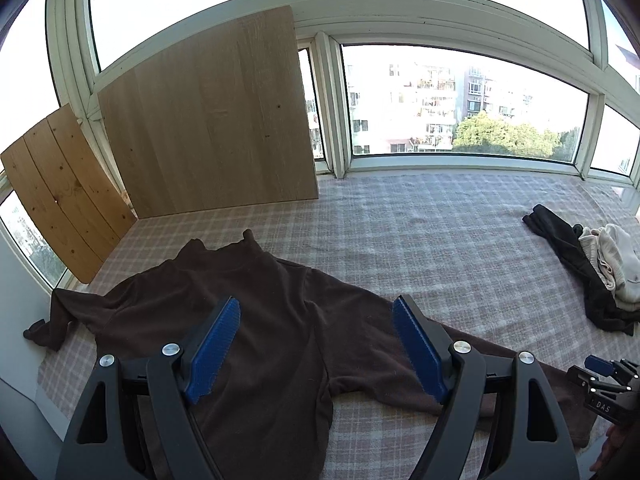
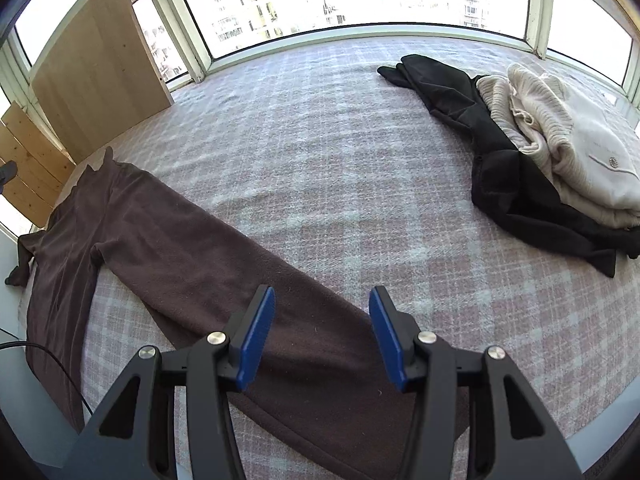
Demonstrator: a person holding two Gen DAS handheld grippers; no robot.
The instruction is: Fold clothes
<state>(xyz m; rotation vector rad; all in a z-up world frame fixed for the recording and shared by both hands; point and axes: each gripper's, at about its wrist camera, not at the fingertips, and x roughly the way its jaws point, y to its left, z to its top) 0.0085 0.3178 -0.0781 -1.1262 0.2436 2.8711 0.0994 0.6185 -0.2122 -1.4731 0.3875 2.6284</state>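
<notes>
Brown top (image 1: 248,320) spread flat, soft, limp fleece; your left gripper (image 1: 316,344) and right gripper (image 2: 322,336) gape empty; pinch sleeve (image 2: 304,320) cuff

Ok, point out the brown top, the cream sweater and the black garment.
brown top (image 1: 276,320), left wrist view, on the chest.
cream sweater (image 2: 576,148), right wrist view, on its upper face.
black garment (image 2: 444,88), right wrist view, on its far end.

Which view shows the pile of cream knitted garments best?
The right wrist view: the pile of cream knitted garments sits large and well lit atop the black garment, ribbing and a button visible. The left wrist view shows it small, squeezed at the right edge.
</notes>
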